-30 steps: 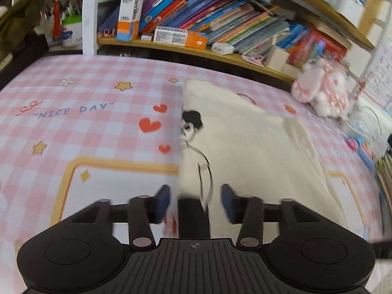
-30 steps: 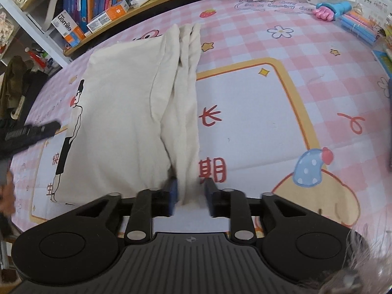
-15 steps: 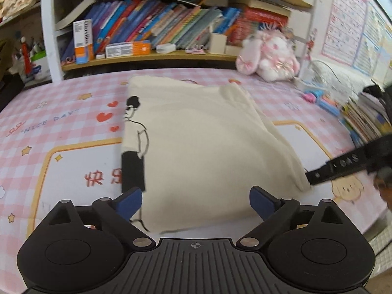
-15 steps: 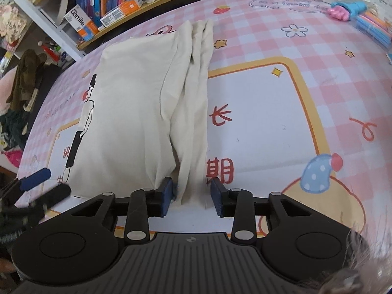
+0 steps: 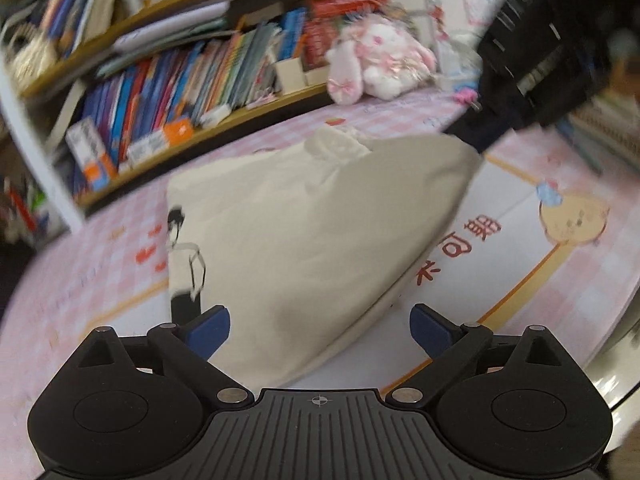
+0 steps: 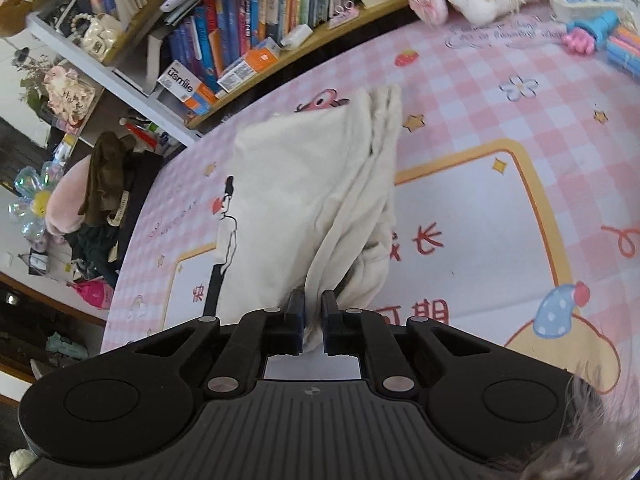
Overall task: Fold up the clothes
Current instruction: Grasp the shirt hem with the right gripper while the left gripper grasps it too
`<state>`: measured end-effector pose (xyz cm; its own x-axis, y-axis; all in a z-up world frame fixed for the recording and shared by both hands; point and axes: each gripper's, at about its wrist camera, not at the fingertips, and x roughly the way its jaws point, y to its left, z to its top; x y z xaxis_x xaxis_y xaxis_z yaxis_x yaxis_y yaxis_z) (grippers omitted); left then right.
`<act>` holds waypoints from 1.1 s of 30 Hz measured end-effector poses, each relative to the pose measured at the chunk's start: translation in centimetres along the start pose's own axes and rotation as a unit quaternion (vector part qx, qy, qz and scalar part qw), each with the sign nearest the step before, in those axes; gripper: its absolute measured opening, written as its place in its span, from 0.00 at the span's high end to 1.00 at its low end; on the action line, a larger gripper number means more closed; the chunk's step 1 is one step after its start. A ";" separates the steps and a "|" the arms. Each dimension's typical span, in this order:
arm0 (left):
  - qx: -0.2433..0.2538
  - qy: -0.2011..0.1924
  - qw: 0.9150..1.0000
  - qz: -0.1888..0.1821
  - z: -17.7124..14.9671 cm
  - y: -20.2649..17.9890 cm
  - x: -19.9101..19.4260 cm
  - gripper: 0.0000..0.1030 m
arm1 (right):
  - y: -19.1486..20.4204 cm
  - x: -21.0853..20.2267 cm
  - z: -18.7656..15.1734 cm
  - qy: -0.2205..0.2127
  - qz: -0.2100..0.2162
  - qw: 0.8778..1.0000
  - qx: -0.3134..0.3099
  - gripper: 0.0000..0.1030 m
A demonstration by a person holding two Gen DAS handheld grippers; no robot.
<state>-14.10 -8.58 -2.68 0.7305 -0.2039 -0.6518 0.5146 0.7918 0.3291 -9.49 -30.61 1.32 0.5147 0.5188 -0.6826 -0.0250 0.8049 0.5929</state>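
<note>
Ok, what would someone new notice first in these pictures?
The cream shirt with a cartoon figure, lying mid-table on the pink checked cloth. The right gripper is shut on its bunched edge and lifts it; the left gripper gapes open over the near hem. Behind sit crowded bookshelves and a pink plush rabbit.

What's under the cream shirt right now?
The cream shirt lies on the pink checked mat; its near corner is lifted, pinched in the right gripper. Whatever the mat shows beneath the cloth is covered.

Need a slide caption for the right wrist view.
Right tool pinches the cream shirt's bunched edge above the pink checked tablecloth.
</note>
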 end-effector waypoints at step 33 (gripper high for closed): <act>-0.019 0.012 1.000 -0.003 2.6 2.3 2.0 0.11 | 6.1 6.5 -12.0 -0.032 -0.192 0.705 -0.682 0.23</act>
<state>-10.29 -8.67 -1.45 0.7155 -0.1955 -0.6707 0.5017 0.8119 0.2985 -16.56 -18.94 -4.61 0.7446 0.2084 -0.6341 -0.6515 0.4338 -0.6224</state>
